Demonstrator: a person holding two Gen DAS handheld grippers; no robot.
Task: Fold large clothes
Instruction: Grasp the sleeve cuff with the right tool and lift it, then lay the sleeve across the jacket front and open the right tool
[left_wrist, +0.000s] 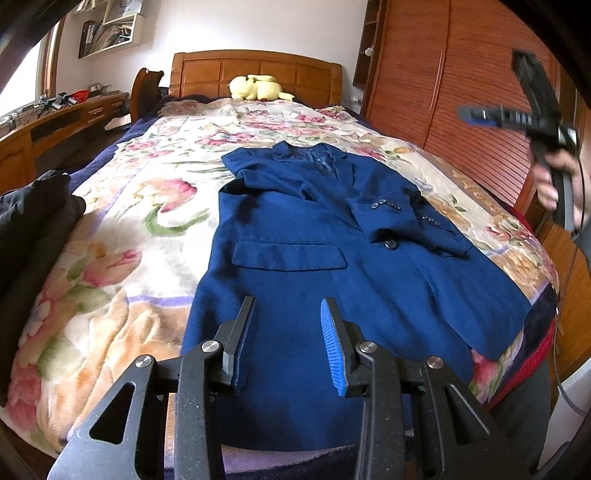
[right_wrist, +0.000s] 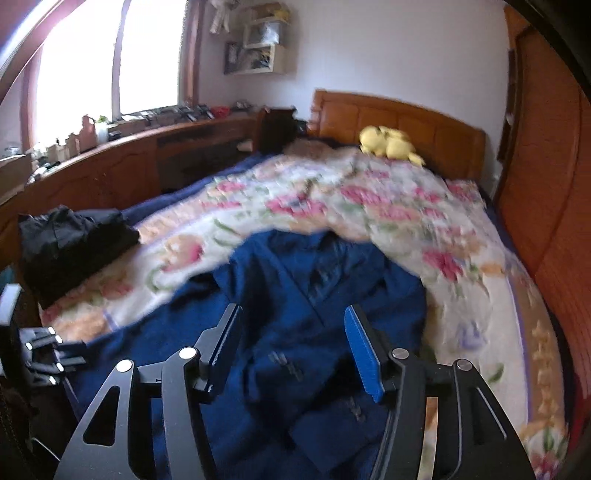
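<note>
A dark blue jacket lies face up on the floral blanket of a bed, collar toward the headboard and both sleeves folded across its chest. My left gripper hangs over the jacket's lower part, its jaws apart and nothing pinched between the pads. A hand holds my right gripper in the air off the jacket's right side, blurred. In the right wrist view the right gripper stands open above the jacket, and the picture is smeared. The left gripper shows at that view's left edge.
A pile of black clothes sits on the bed's left side. A yellow plush toy rests by the wooden headboard. A wooden wardrobe runs along the right, and a cluttered desk along the left under a window.
</note>
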